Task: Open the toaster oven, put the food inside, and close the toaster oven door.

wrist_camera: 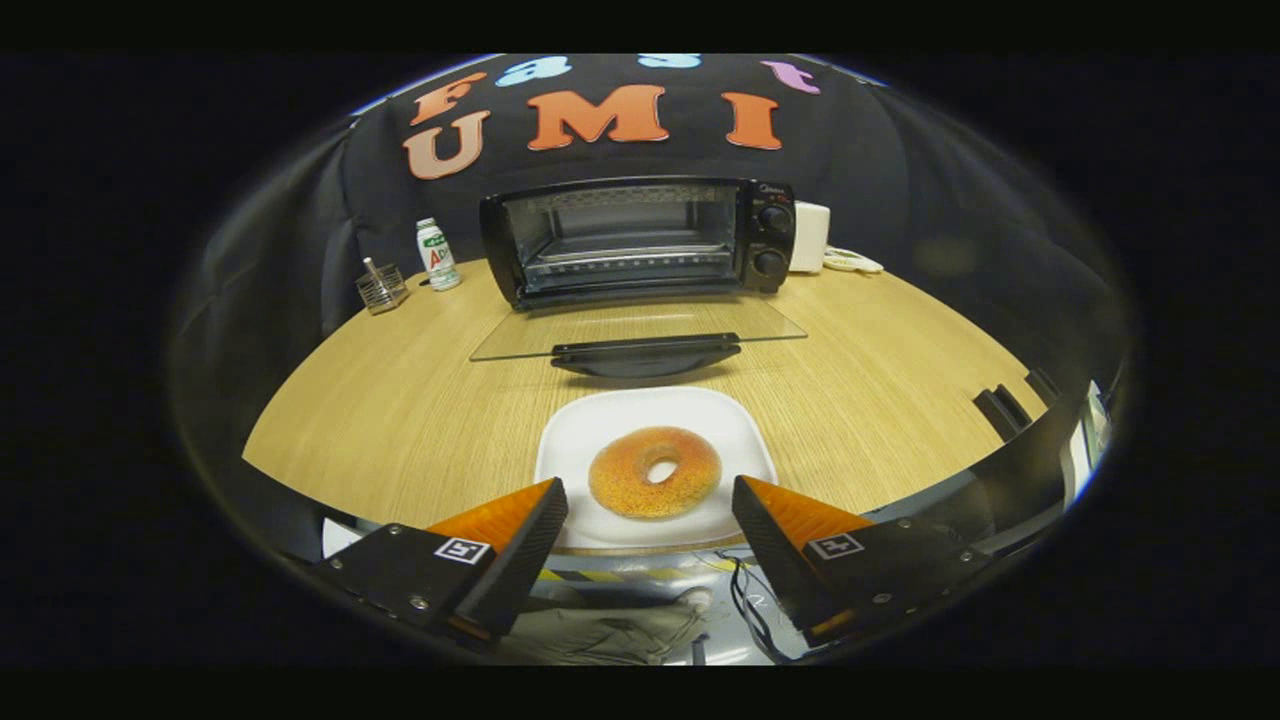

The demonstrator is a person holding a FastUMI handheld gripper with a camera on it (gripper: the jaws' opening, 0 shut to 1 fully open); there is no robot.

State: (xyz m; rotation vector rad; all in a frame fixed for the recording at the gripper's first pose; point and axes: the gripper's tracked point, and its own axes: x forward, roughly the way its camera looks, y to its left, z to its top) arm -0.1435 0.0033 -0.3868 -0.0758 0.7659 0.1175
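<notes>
Glass door [640,328] already lies open; the bagel [655,471] waits on its plate [570,450] at twelve o'clock between the spread, empty gripper [650,512]. Next, I'd say: grasp it.

The tool [650,487] fingers hide the white plate's [650,405] near corners.

Counting one black toaster oven [640,240] with two round black knobs [773,218], one white square plate [570,440], one golden ring-shaped bagel [620,480], one small white plastic bottle [437,254], one wire metal holder [382,288], one white box [808,237]; also counting one gripper [648,484], its two fingers [520,530] standing spread apart, gripping nothing.
</notes>
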